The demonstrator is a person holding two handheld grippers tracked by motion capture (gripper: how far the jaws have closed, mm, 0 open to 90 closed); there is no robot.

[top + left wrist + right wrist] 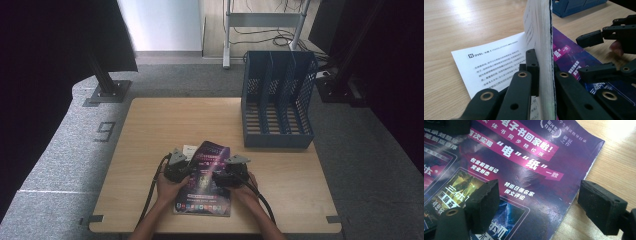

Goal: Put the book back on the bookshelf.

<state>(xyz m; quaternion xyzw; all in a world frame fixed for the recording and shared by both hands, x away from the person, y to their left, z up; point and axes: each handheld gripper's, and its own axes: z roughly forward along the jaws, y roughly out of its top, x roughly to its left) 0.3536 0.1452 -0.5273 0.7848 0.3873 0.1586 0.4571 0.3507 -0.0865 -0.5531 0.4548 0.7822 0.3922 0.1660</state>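
a person seated at a pale wooden table (150,130) works a purple paperback book (205,180) with a two-jaw gripper in each hand. the left gripper (544,75) is pinching the book's lifted edge: its jaws are pressed against either side of a thick block of white pages and the dark cover, which stands upright between them in the left gripper view. just beyond and to the left of those jaws a printed white page (491,62) lies flat on the table, its chinese text legible. to the right of the left gripper, the rest of the book's purple cover slopes away, and the right gripper (596,53) hangs above it with its jaws apart. in the right gripper view, the right gripper (544,202) is spread wide just over the glossy cover, its left pad above the cover art and its right pad past the book's edge, over bare wood; whether either pad touches the surface is hard to tell. from the high view, both hands (170,187) sit at the near side of the book, cables trailing toward the person. well ahead and to the right of the grippers stands a blue mesh file rack (278,100) with three slots.
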